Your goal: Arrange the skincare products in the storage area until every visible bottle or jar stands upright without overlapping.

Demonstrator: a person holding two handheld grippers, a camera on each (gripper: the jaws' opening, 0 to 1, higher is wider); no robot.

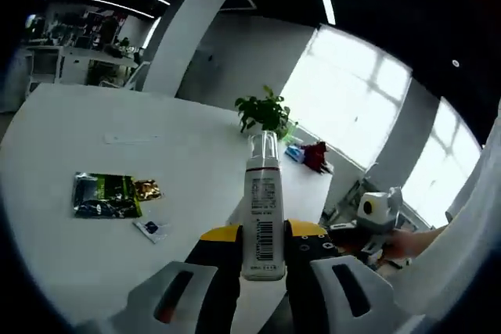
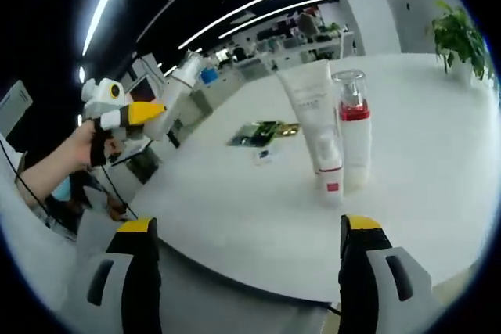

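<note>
White round table (image 2: 438,154) carries an upright white tube (image 2: 317,127) touching a clear-capped, red-banded pump bottle (image 2: 354,127). Left gripper (image 1: 262,260) clamps a barcoded white bottle (image 1: 262,220); right gripper (image 2: 246,271) gapes wide, holding nothing

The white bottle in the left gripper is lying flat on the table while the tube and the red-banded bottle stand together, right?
Not quite. In the left gripper view the white bottle is upright, clamped by the left gripper above the table. The tube and red-banded bottle do stand together.
</note>
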